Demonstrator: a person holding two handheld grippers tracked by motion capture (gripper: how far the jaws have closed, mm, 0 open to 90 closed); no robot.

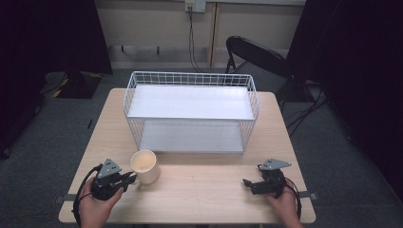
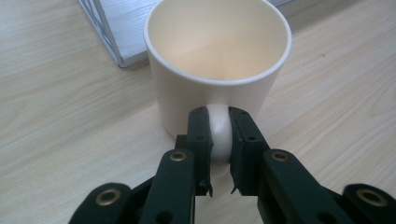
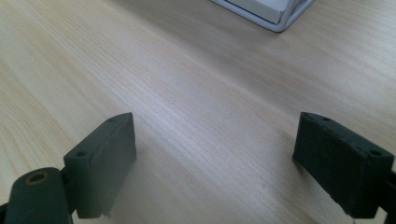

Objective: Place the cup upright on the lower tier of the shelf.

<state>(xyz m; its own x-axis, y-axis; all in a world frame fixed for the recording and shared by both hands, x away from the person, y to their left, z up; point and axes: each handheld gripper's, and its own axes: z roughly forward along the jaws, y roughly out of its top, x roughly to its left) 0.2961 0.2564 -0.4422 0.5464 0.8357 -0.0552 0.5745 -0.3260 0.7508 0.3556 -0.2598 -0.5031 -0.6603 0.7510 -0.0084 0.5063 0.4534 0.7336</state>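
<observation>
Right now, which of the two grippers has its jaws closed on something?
The left gripper: it clamps the handle of the cream mug. The right gripper has wide-open jaws over bare table.

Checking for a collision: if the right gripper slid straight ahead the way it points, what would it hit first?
Probably nothing soon. The right gripper is open and points left across bare table. Farther along, the mug in the left gripper seems roughly in line, though depth is unclear.

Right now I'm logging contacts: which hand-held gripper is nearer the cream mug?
Left. The left hand-held gripper is shut on the handle of the cream mug. The right hand-held gripper sits open over bare table, well off to the mug's right.
</observation>
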